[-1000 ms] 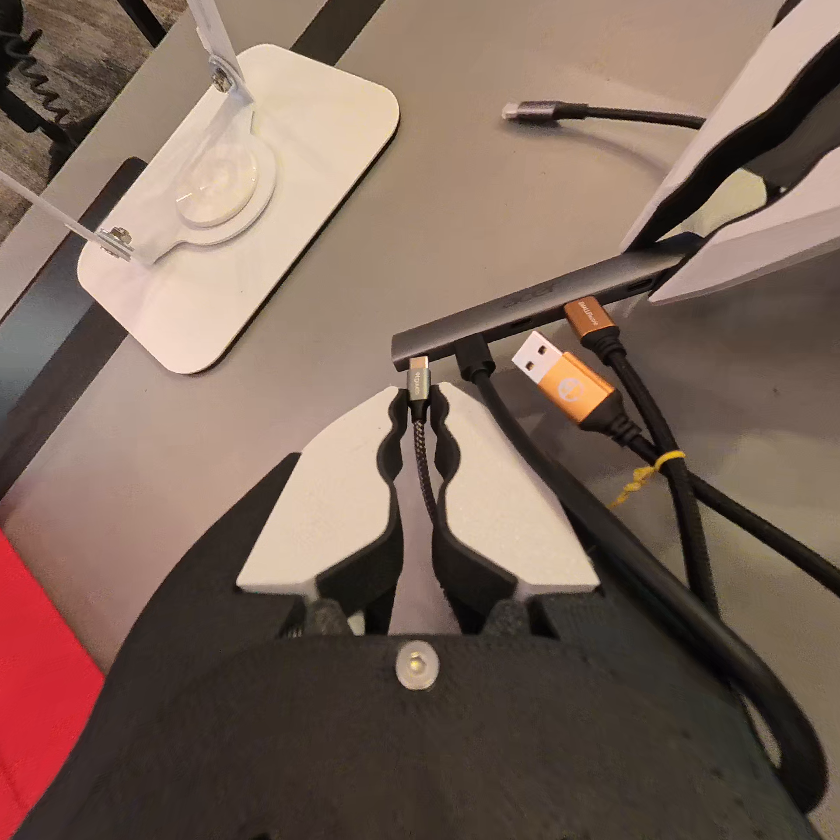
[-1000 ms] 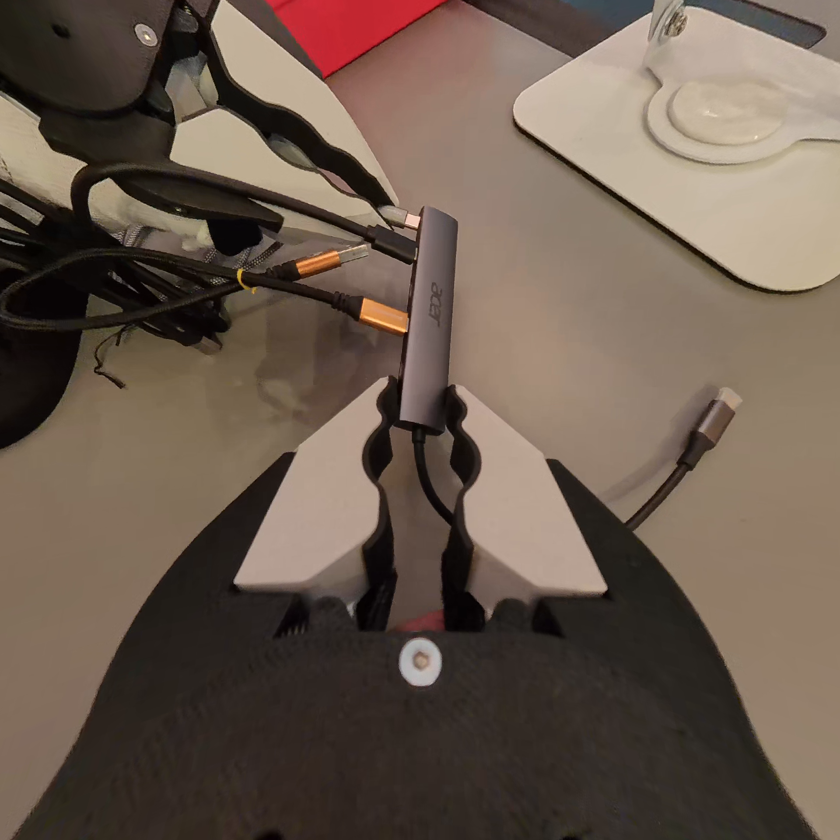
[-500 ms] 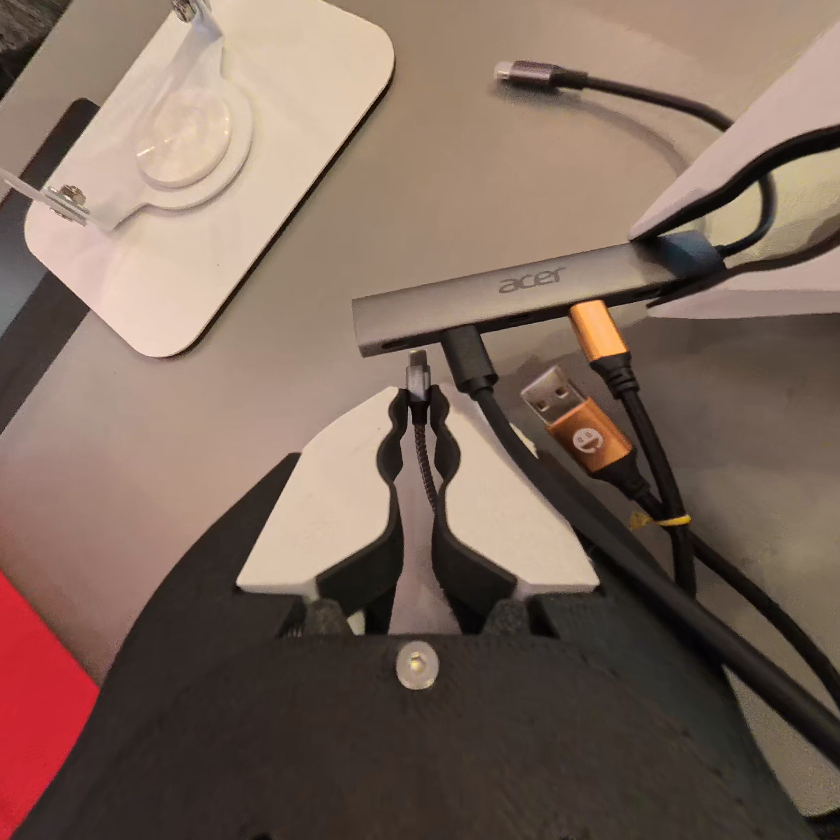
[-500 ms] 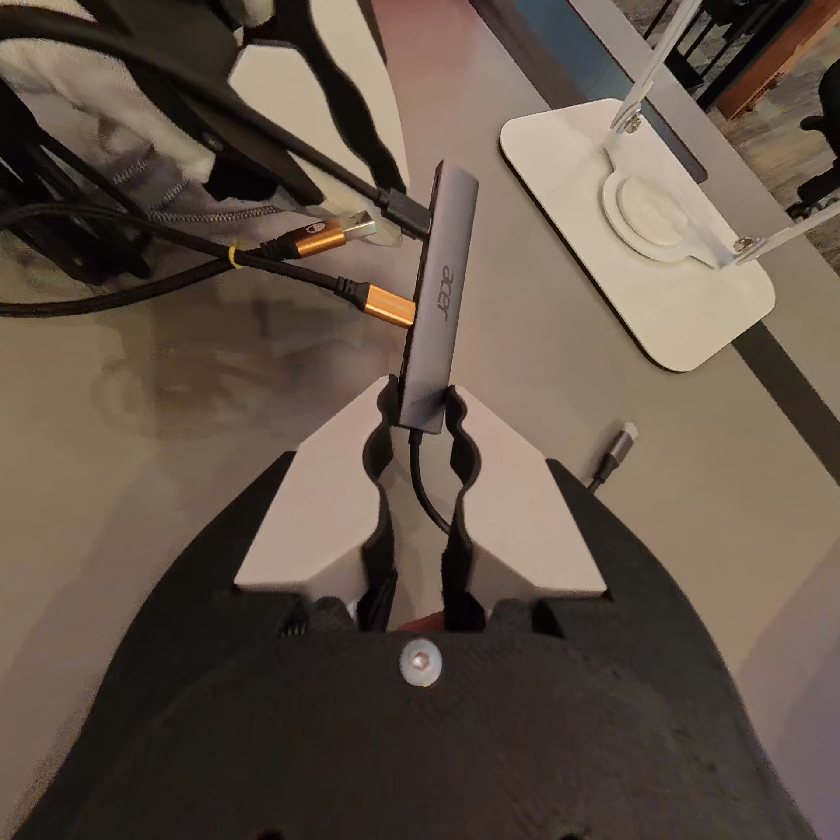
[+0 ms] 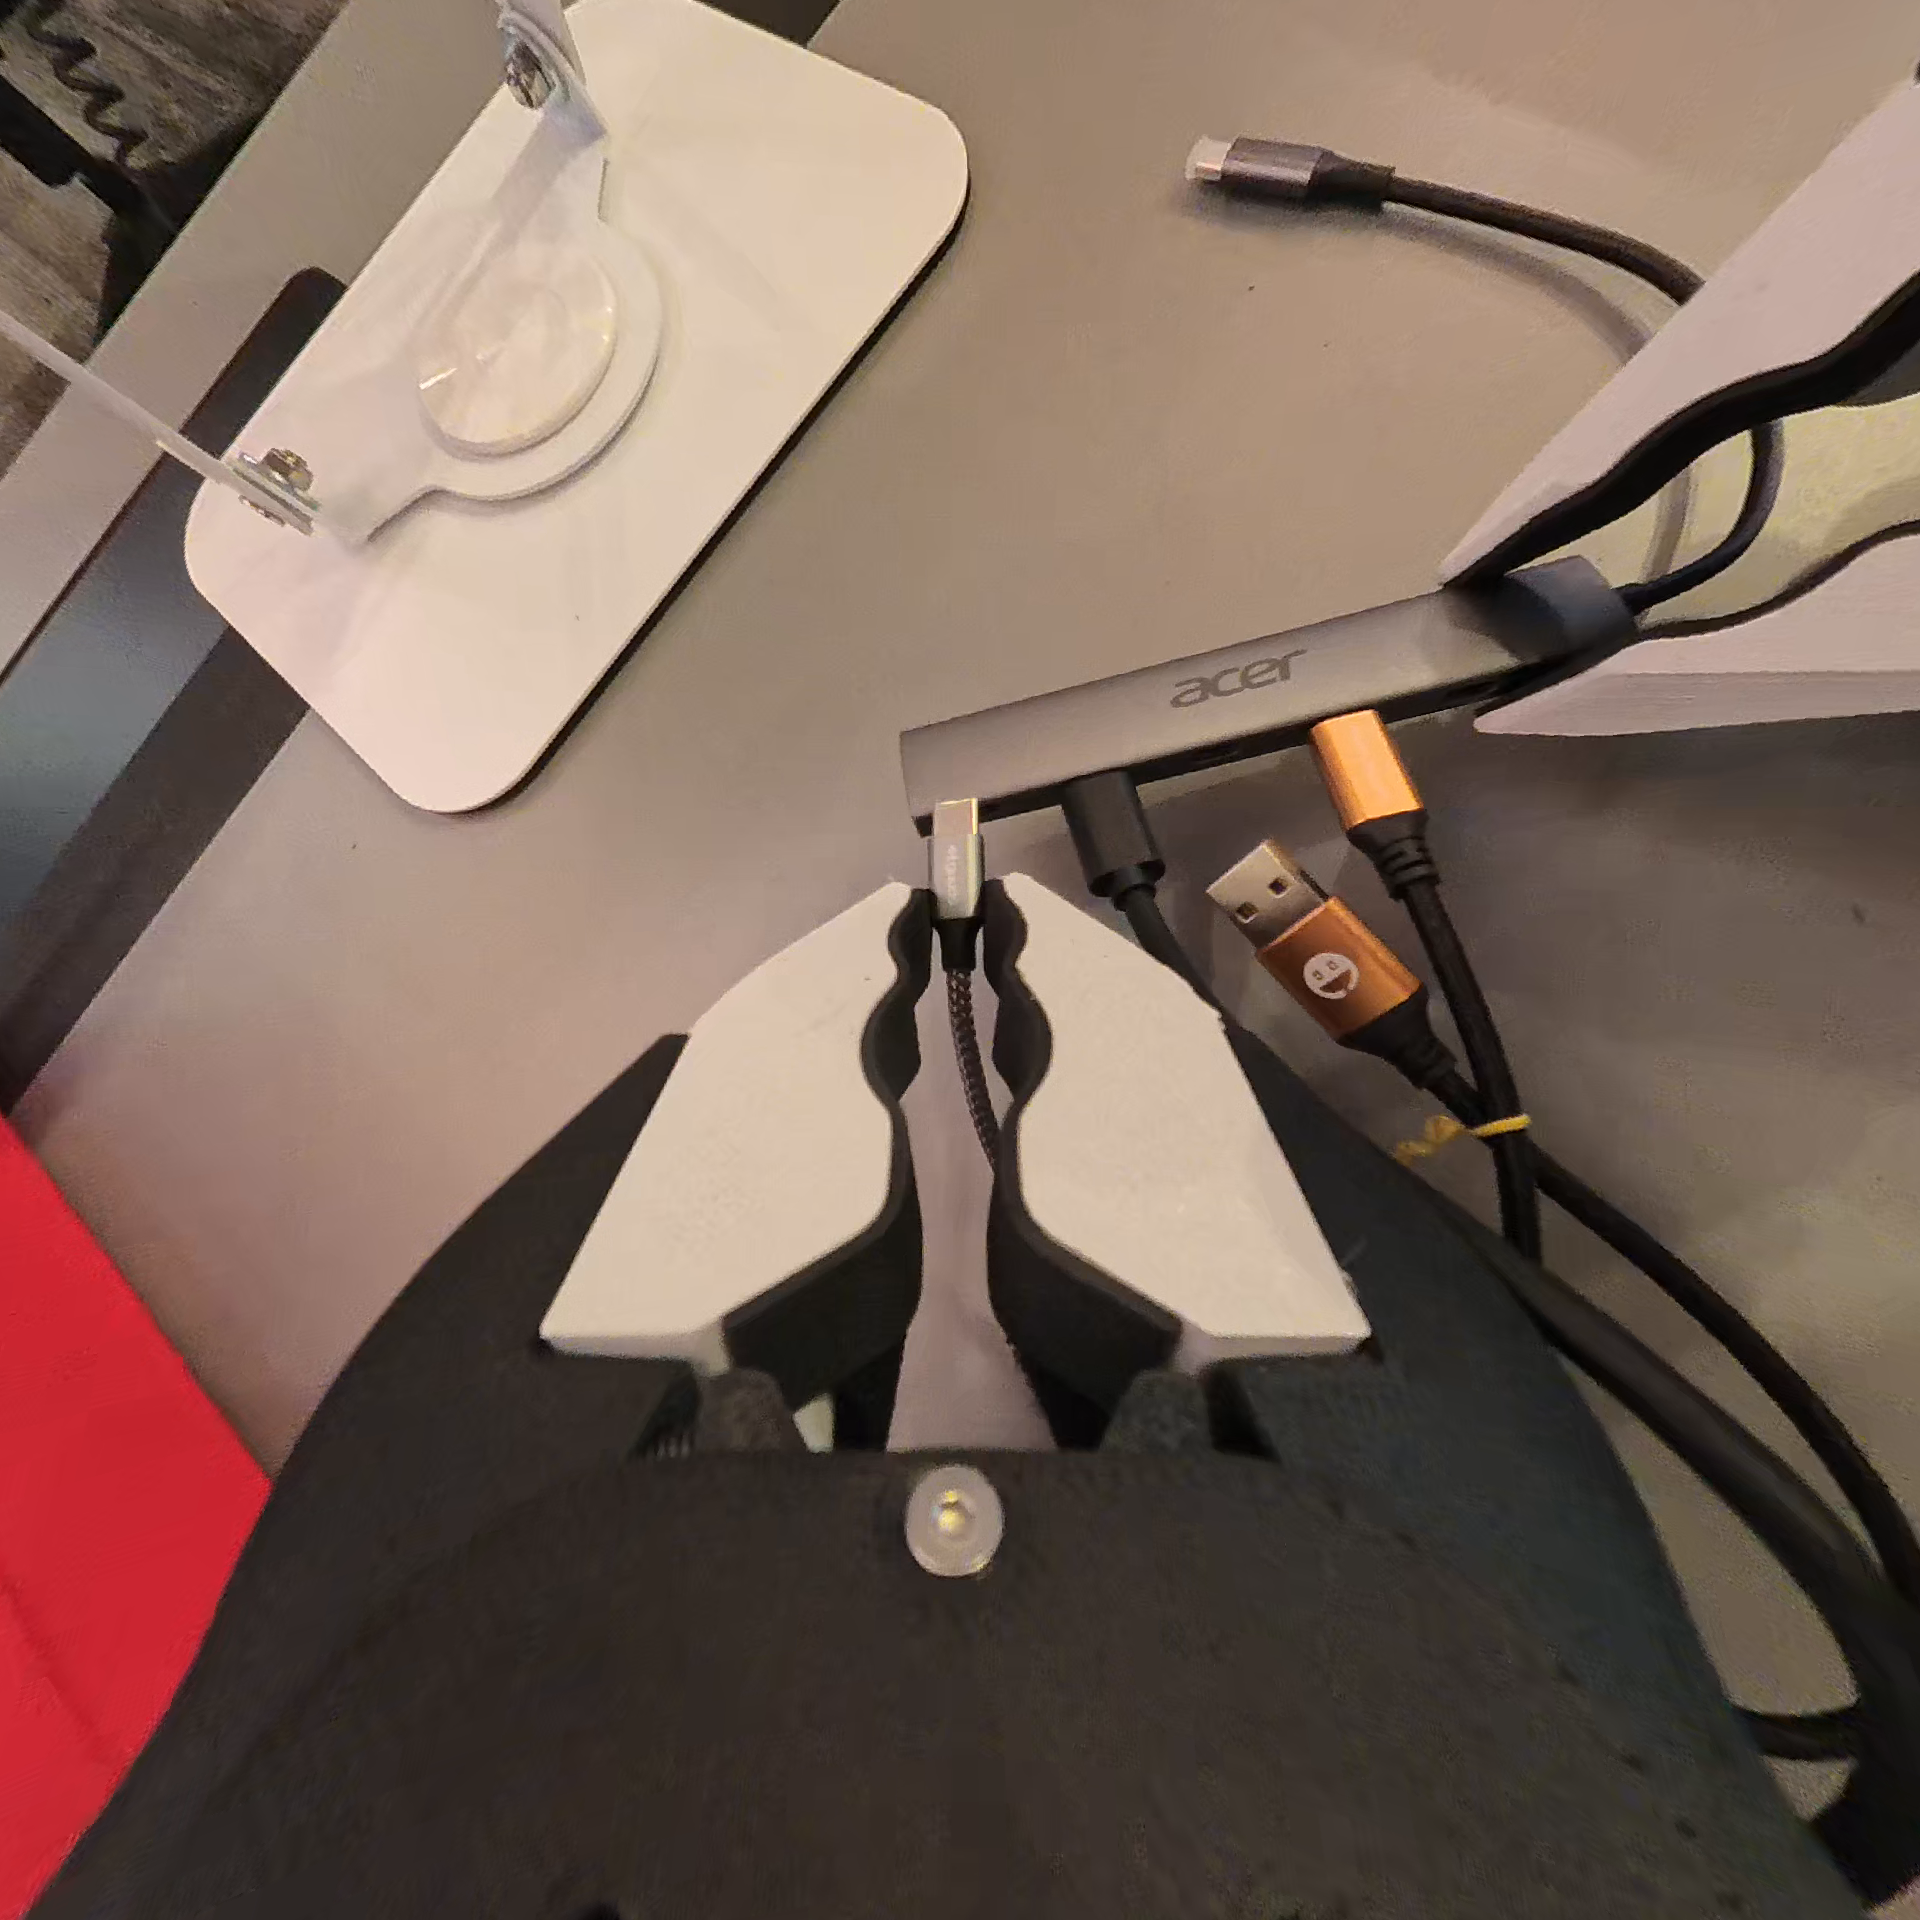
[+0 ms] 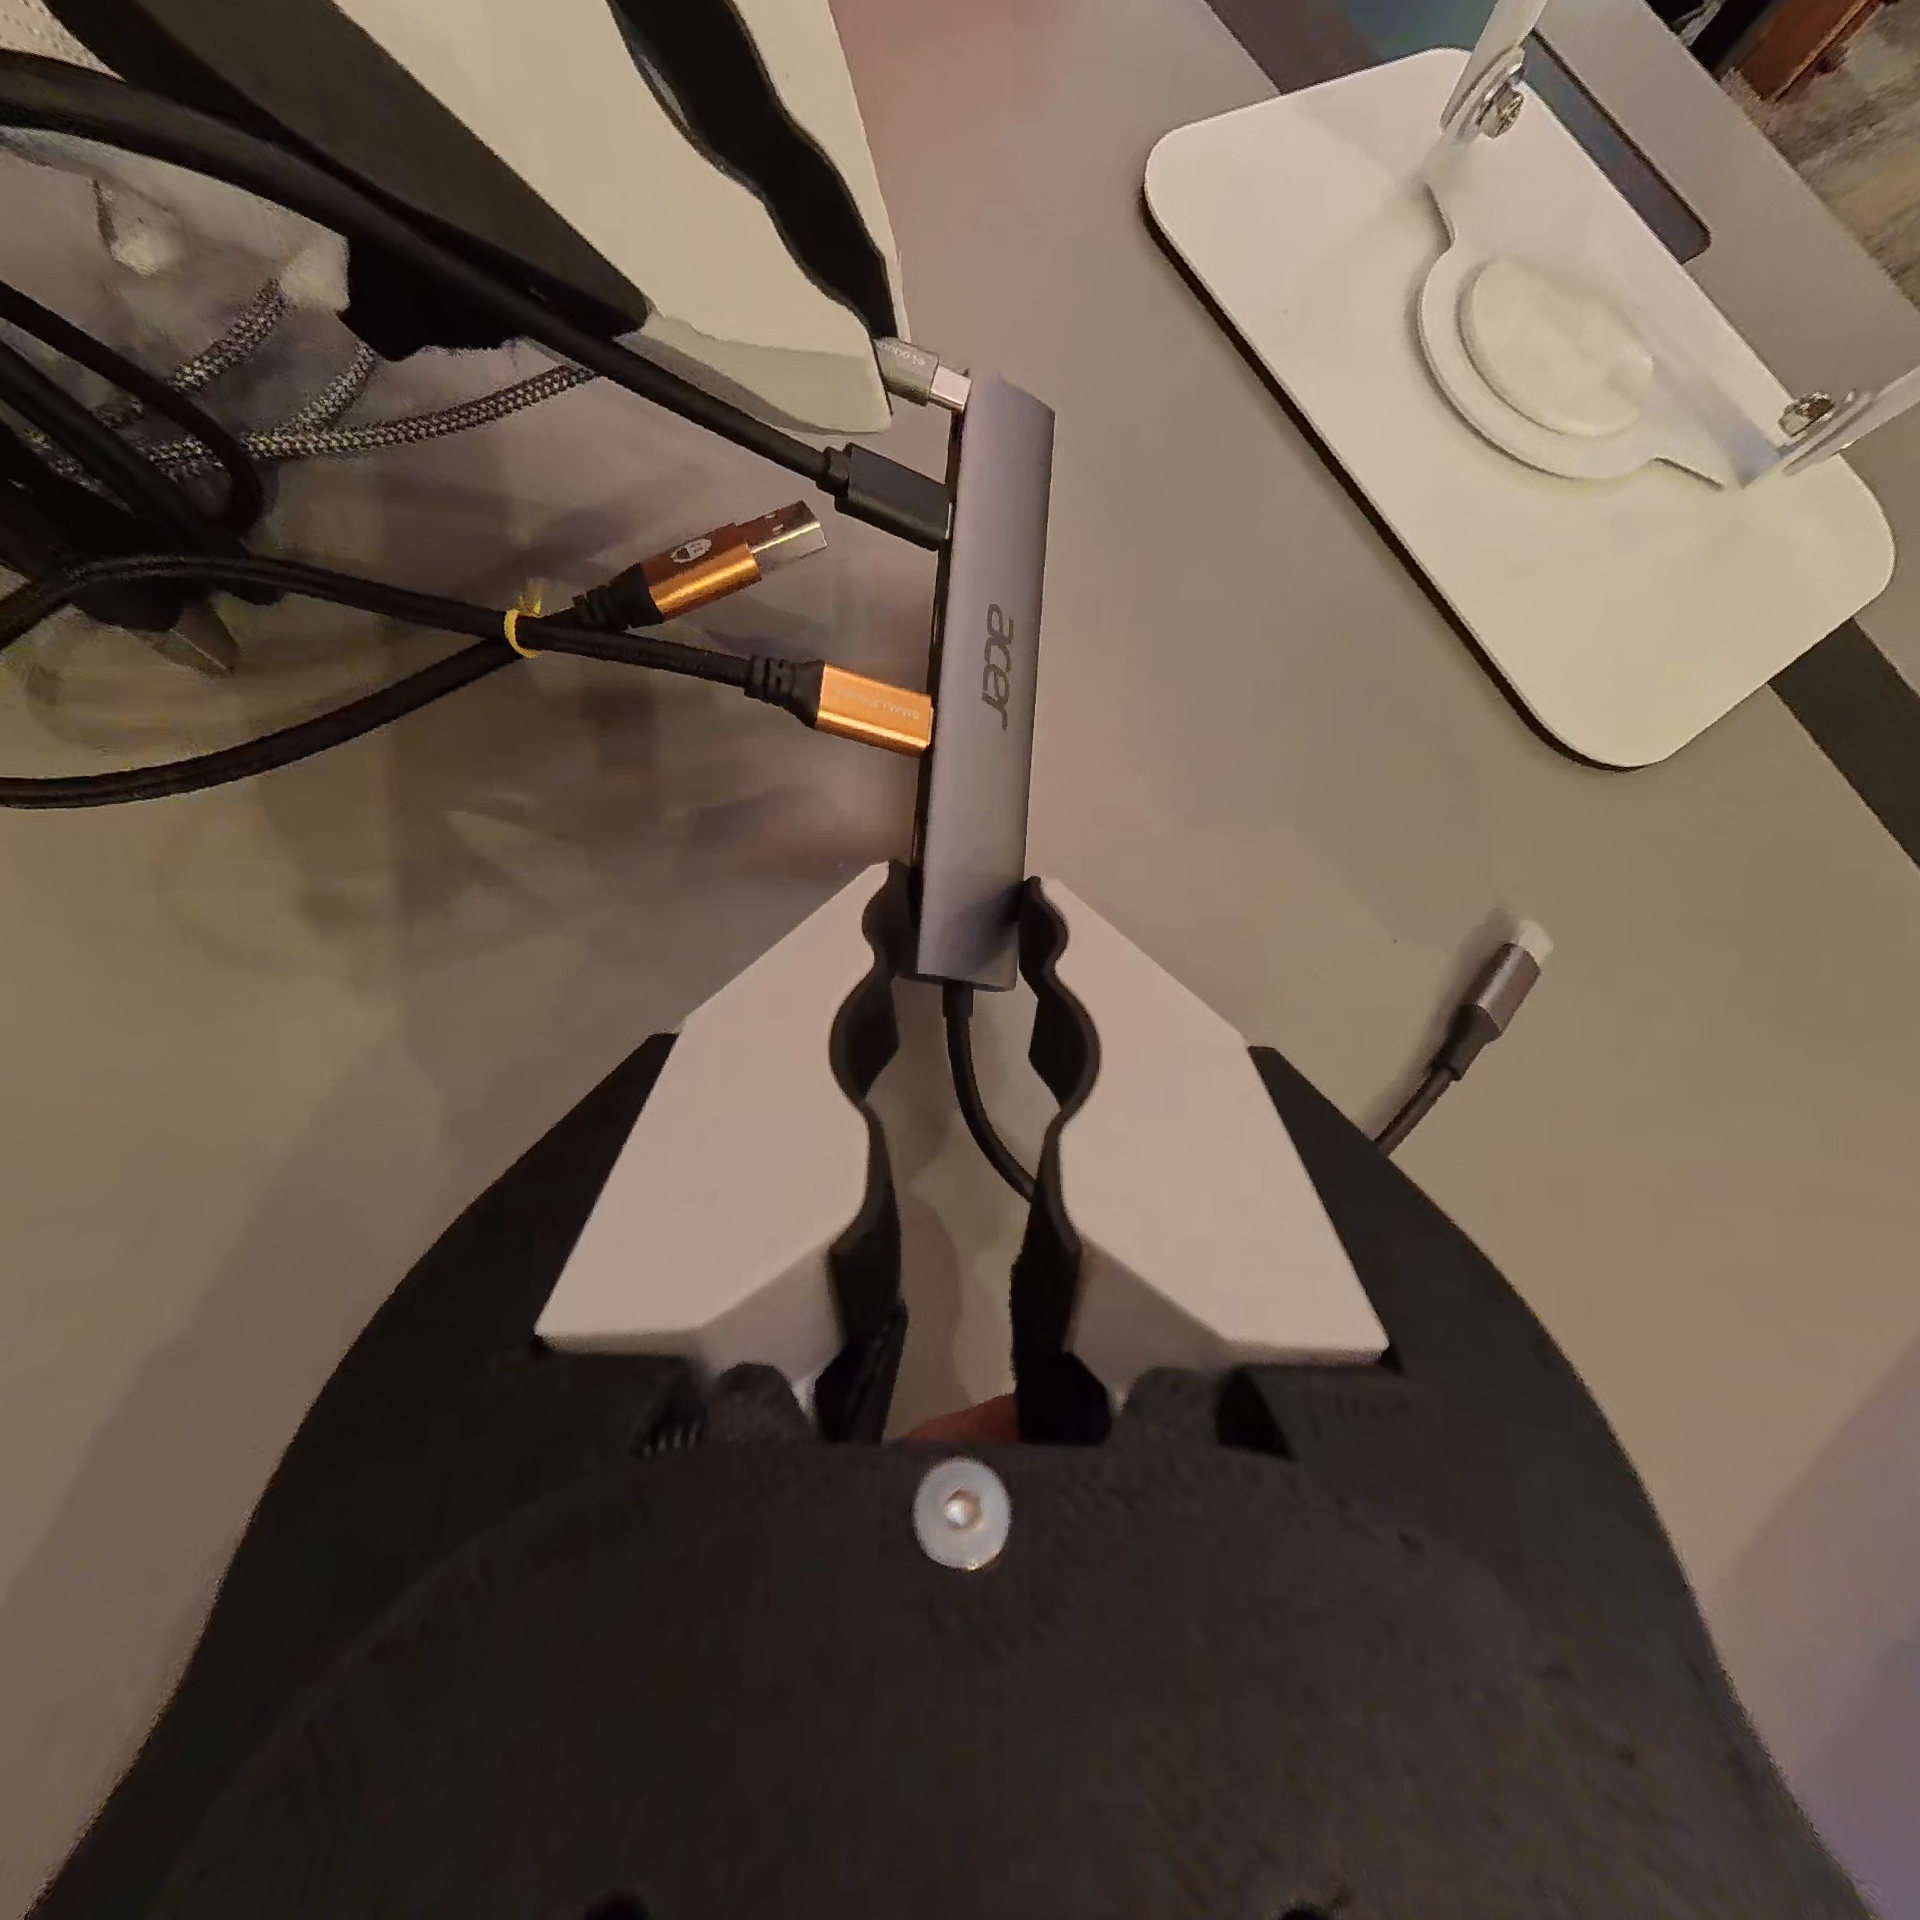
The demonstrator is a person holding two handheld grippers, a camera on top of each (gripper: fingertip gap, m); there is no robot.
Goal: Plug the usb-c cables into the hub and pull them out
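Observation:
A slim grey hub (image 5: 1195,707) is held just above the grey table; it also shows in the right wrist view (image 6: 987,665). My right gripper (image 6: 961,914) is shut on the hub's cable end. My left gripper (image 5: 958,904) is shut on a silver USB-C plug (image 5: 956,847) with a braided cable; the plug's tip sits at the hub's end port, seen too in the right wrist view (image 6: 925,374). A black plug (image 5: 1107,831) and an orange plug (image 5: 1361,769) sit in the hub's side ports. Another orange USB-A plug (image 5: 1309,956) hangs loose beside them.
The hub's own cable ends in a grey plug (image 5: 1268,164) lying on the table (image 6: 1496,987). A white stand base (image 5: 582,416) with a clear bracket stands at the far left (image 6: 1507,395). Black cables (image 5: 1662,1403) trail to my right. A red surface (image 5: 94,1455) lies at the near left.
The silver plug was at the hub port a second ago, stood clear of it half a second ago, and its tip is at the end port again now. Both grippers stayed shut.

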